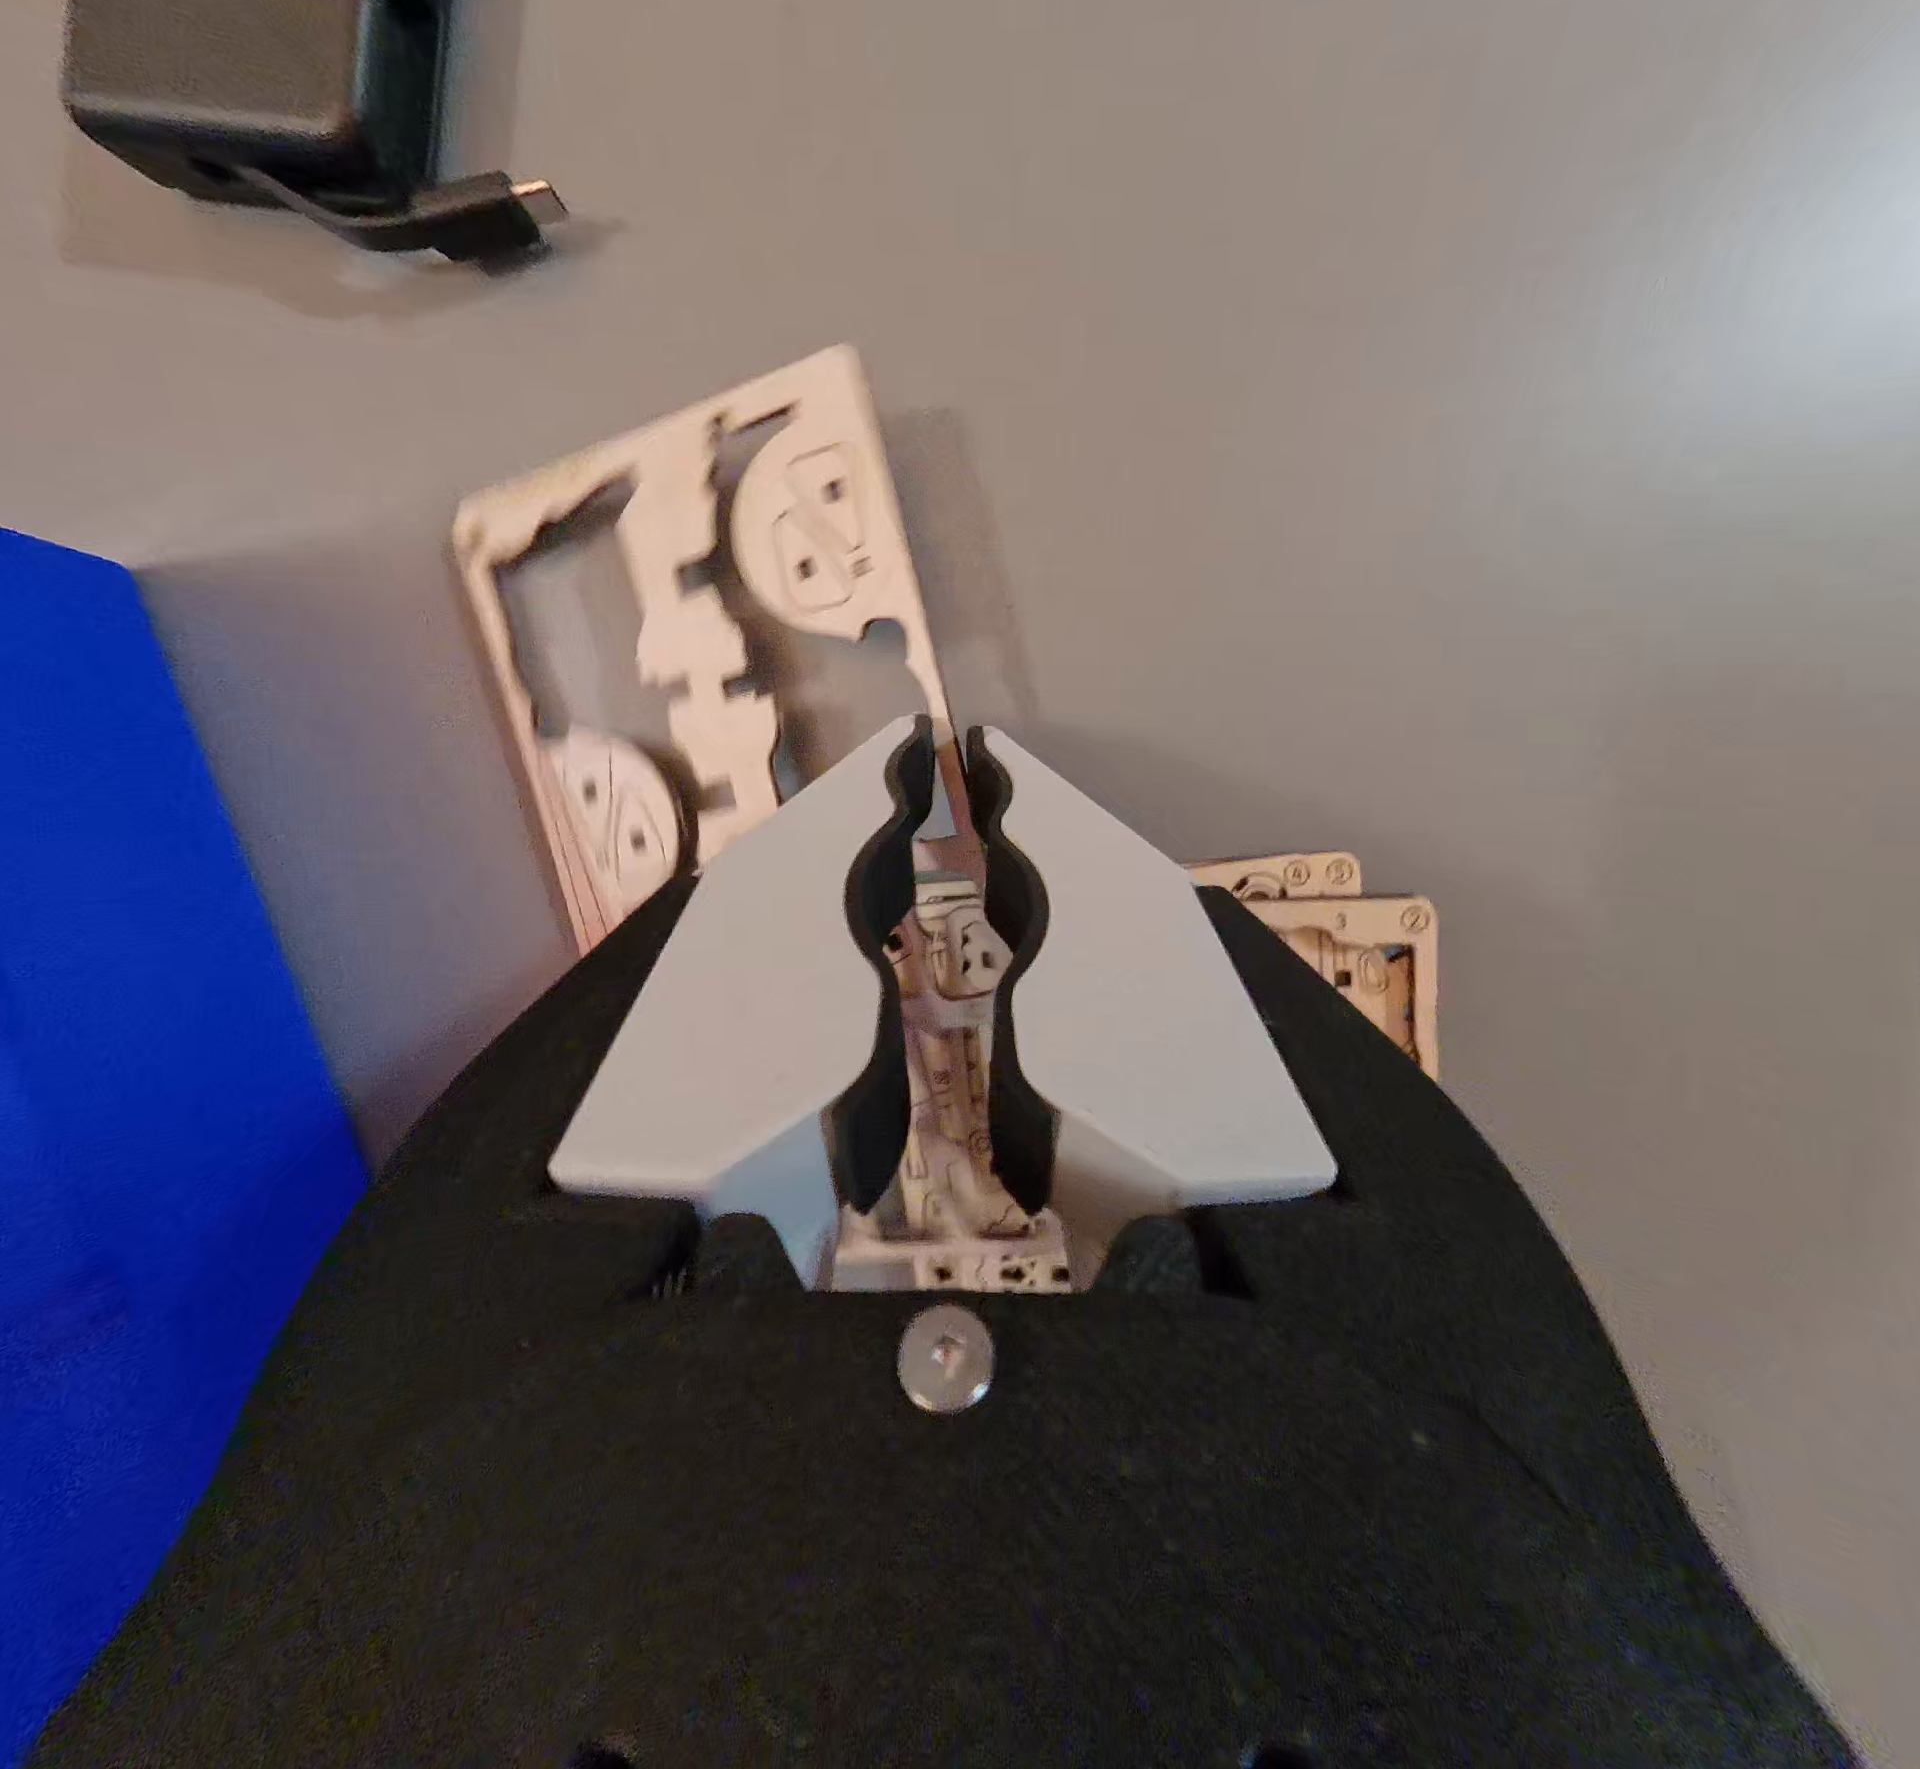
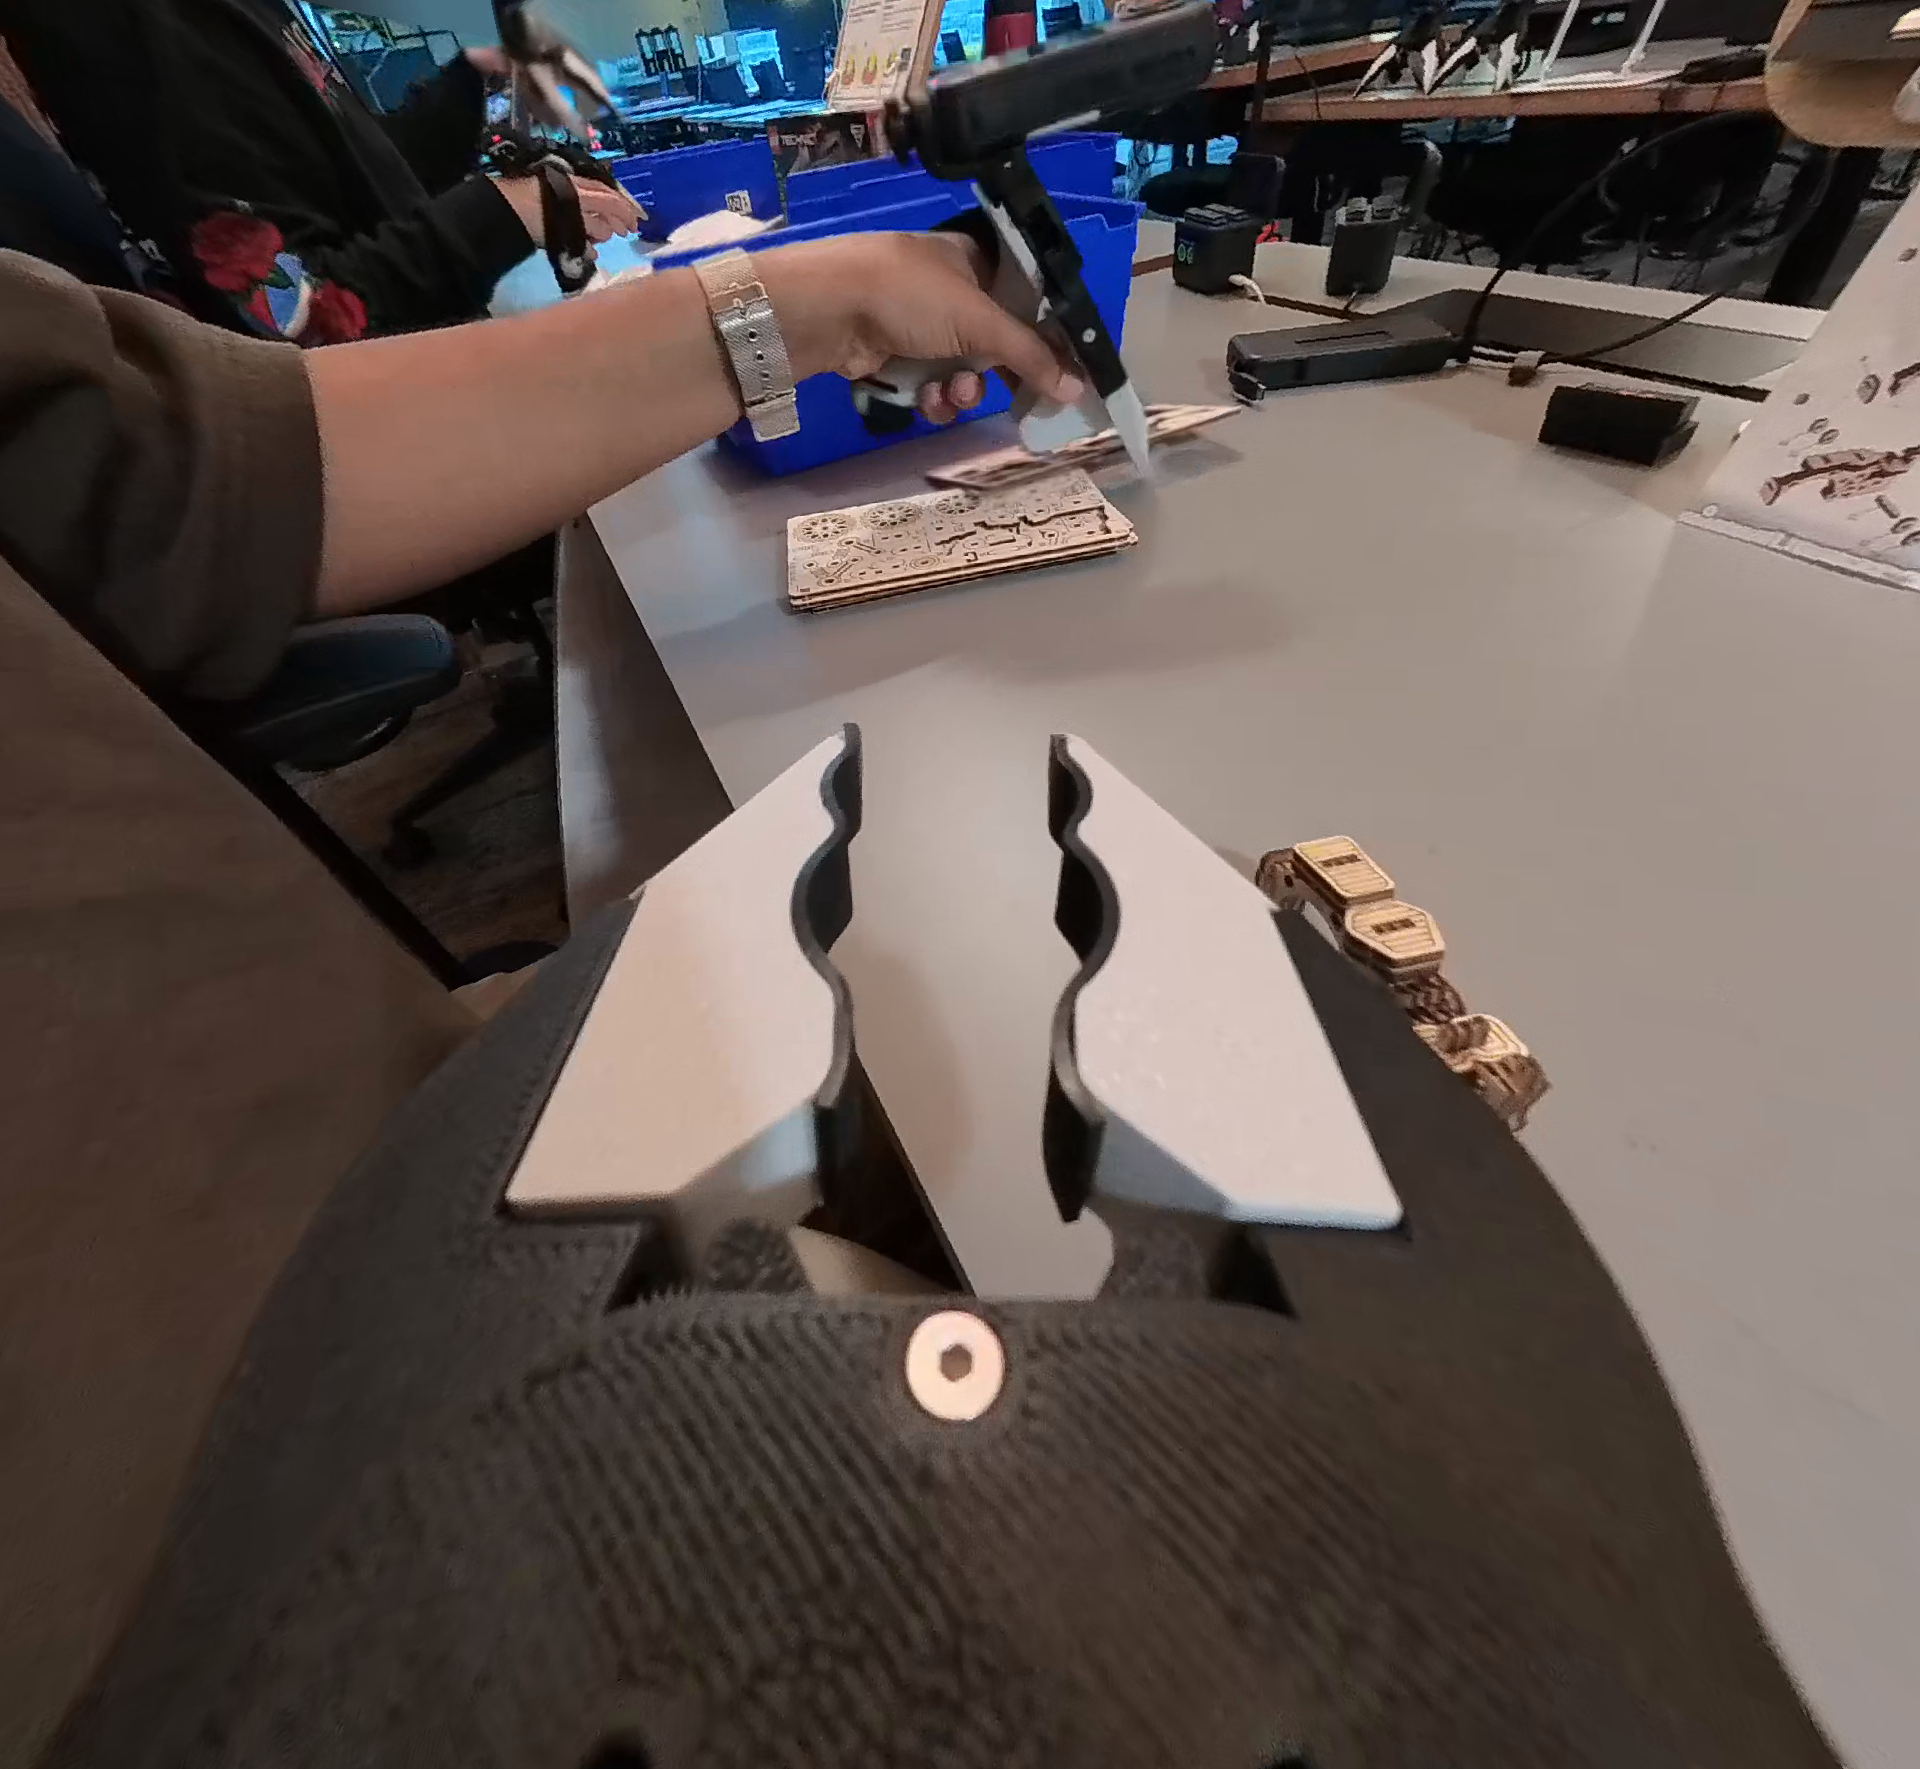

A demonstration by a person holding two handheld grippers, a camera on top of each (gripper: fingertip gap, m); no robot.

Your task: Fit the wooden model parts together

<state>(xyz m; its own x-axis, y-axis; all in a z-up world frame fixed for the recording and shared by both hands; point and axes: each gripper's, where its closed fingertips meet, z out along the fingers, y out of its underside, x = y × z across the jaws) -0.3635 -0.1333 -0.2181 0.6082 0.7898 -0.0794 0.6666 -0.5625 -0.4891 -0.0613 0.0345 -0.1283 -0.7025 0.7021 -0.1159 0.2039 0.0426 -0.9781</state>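
In the left wrist view, the left gripper (image 1: 948, 732) is pointing down at the grey table (image 1: 1351, 369), its jaws drawn nearly together and clamping the right edge of a pale wooden parts sheet (image 1: 686, 639), which is sitting in the centre of the frame with several pieces already punched out of it. More wooden sheets (image 1: 1351, 961) are peeking out at the right of the gripper body, and printed wood is showing through the gap lower between the fingers. A blue bin (image 1: 125, 1044) is crowding the left edge of the frame, just beside the sheet, while a black charger box (image 1: 239, 15) with a loose cable is lying in the upper left, well apart. The right half of this frame is showing bare tabletop. In the right wrist view, the right gripper (image 2: 954, 753) is hovering low in the frame with its jaws standing apart and holding nothing. A partly built wooden model (image 2: 1403, 971) is lying on the table (image 2: 1455, 680) just beside its right finger. A stack of wooden sheets (image 2: 956, 545) is sitting near the table's left edge in mid-frame, and beyond it a hand (image 2: 914, 317) is tilting the left gripper (image 2: 1132, 431) onto a raised sheet. Open grey surface is stretching between the stack and the right gripper.
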